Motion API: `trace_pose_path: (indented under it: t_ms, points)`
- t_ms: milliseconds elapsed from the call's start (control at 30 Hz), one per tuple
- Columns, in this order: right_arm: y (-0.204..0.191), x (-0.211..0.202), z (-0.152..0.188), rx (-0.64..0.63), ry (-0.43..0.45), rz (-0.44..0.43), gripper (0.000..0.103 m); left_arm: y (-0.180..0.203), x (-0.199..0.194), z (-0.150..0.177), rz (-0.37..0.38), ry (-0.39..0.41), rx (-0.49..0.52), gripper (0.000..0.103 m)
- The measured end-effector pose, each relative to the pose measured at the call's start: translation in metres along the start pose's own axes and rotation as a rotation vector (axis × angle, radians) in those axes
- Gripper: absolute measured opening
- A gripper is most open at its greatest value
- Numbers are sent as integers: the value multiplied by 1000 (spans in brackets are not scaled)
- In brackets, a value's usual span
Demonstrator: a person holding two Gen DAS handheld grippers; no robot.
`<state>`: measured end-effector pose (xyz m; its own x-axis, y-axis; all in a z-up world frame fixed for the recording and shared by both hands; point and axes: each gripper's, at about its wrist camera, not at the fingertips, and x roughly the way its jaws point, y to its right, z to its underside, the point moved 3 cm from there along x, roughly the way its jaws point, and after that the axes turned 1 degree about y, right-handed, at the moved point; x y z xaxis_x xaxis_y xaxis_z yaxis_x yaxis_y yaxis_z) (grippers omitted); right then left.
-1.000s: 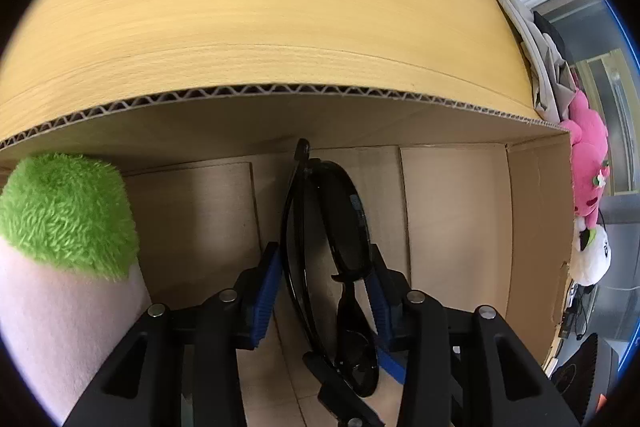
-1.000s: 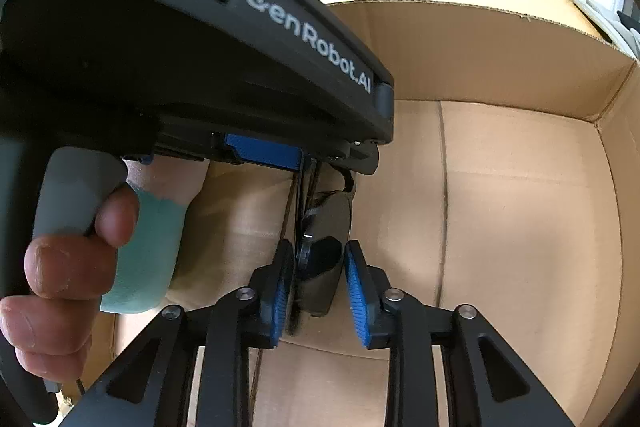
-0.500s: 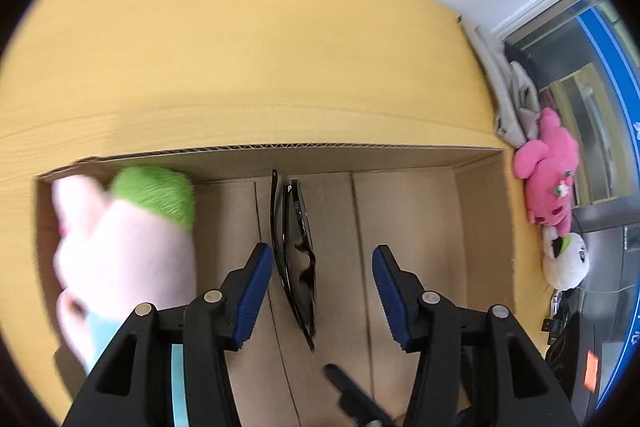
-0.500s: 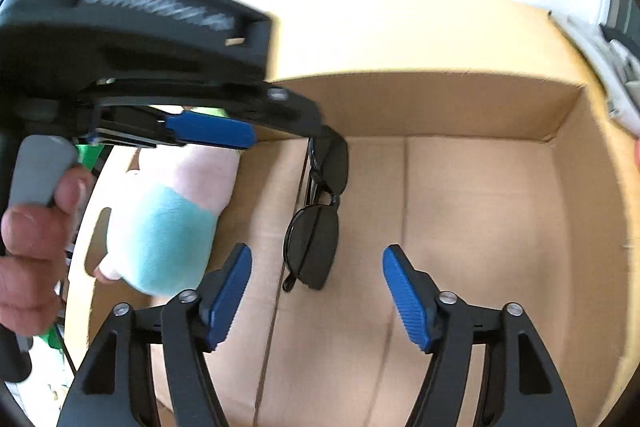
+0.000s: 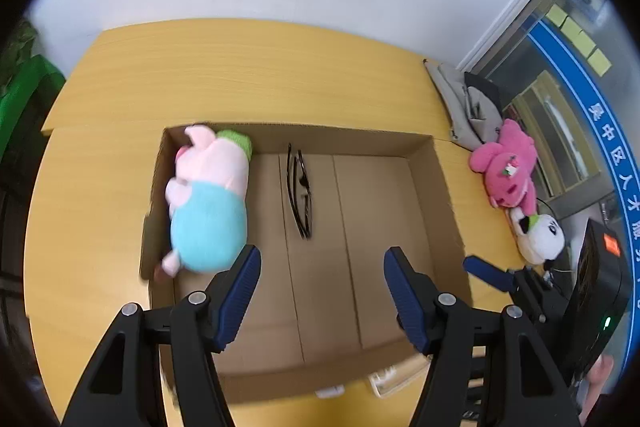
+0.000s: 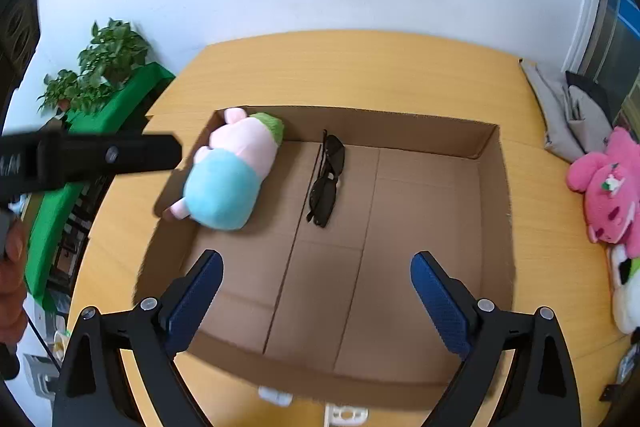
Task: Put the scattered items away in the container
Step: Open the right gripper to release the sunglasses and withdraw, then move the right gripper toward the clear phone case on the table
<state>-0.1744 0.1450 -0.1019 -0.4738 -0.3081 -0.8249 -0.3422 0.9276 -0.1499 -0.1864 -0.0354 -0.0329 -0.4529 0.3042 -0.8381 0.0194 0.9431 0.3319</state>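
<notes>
The left tool point(image 5: 320, 279) hangs above the box with its jaws spreading apart and nothing between them; its fingers point(image 5: 240, 291) are black plastic arms faced with ribbed blue pads. The right tool point(image 6: 316, 295) is built the same way, its jaws also spreading and empty, and stands wider than the left. In the right wrist view the left tool's black body crosses the left edge, with part of a hand point(image 6: 12, 267) on its grip.

Below both tools sits an open cardboard box point(image 6: 496, 211), shallow and rectangular, with plain brown walls, a corrugated edge and flap seams running across its floor. Inside, near the far wall, a pair of sunglasses point(image 6: 326, 183) lies folded on the floor, with a thin black frame and dark glossy lenses. Beside them, in the far left corner, lies a soft toy point(image 6: 228, 179): a rounded plush with a pale pink upper body, a light blue lower half and a fuzzy green patch near the far wall.

The box rests on a yellow wood-grain surface point(image 6: 360, 67). At the surface's right edge, outside the box, lie a bright pink plush point(image 5: 508, 167), a white plush with black patches point(image 5: 540, 235) just beside it, and some folded grey cloth point(image 5: 468, 107) further back. A leafy potted plant point(image 6: 108, 55) stands at the far left against the white wall.
</notes>
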Motion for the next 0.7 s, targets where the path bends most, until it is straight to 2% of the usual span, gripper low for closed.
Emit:
trace_pose_path:
  t_ms: [167,367,700]
  points:
    - [-11,-47,8,-28,36,16,97,12,-32,37,7,18,15,64]
    - [-24,-90,14,-74,76,47,98,16,-57,63,18,47,-8,66]
    - [-32,-115,34,-93,69,75,98,18,-80,82,6,98,-1,66]
